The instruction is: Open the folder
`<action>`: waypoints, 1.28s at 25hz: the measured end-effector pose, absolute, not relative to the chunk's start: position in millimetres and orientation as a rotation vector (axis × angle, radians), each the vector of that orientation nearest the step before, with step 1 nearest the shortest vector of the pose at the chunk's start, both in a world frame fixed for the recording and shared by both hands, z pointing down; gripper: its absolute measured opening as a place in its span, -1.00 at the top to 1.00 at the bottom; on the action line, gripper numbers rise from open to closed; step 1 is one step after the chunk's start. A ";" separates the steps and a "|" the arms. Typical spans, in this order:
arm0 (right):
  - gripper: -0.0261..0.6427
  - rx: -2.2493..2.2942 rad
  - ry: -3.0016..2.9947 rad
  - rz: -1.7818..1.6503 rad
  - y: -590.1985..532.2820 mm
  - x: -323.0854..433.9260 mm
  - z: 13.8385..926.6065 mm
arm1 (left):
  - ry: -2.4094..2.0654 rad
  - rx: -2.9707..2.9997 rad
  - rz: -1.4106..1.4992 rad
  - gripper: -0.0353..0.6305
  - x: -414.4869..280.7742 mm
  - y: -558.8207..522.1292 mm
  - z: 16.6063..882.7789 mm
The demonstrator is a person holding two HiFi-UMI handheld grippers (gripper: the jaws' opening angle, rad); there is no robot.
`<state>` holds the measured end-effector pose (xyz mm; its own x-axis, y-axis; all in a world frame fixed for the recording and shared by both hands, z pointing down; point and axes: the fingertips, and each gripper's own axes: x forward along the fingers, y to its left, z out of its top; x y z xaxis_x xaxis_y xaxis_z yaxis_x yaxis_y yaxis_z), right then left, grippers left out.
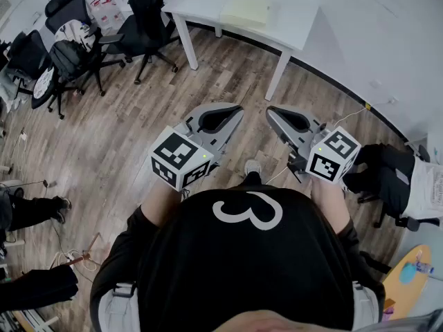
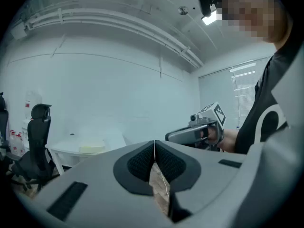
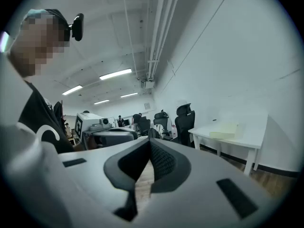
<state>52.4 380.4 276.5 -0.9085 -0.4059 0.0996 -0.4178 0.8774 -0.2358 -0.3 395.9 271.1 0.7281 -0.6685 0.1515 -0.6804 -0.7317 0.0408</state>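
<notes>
A pale yellow folder (image 1: 243,9) lies flat and closed on a white table (image 1: 294,30) at the far side of the room. It also shows as the folder (image 2: 92,149) in the left gripper view and as the folder (image 3: 224,130) in the right gripper view. I stand on the wooden floor well short of the table. My left gripper (image 1: 235,111) and right gripper (image 1: 272,111) are held side by side, roughly level, in front of my chest. The left gripper (image 2: 154,144) has its pads together with nothing between them. The right gripper (image 3: 150,142) is likewise shut and empty.
Black office chairs (image 1: 142,19) stand left of the table, and more chairs (image 1: 66,50) hung with bags stand further left. A dark chair (image 1: 387,178) stands at my right. Cables (image 1: 69,258) lie on the floor at lower left. The white wall (image 1: 387,40) runs behind the table.
</notes>
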 end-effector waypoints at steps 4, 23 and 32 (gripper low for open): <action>0.85 0.662 -3.000 0.410 376.2 51.5 281.4 | -1.100 2.835 0.190 0.84 0.1 391.3 274.4; 0.85 0.730 -3.008 0.541 292.7 74.3 306.5 | -1.060 2.800 0.260 0.84 19.7 311.9 301.6; 0.85 0.730 -2.996 0.610 206.0 90.1 320.0 | -1.041 2.759 0.303 0.84 37.3 224.9 316.2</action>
<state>90.1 206.0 320.0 -0.8920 -0.4432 0.0886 -0.4426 0.8166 -0.3704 37.3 224.9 316.2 0.7346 -0.6306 0.2504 -0.6666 -0.7396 0.0929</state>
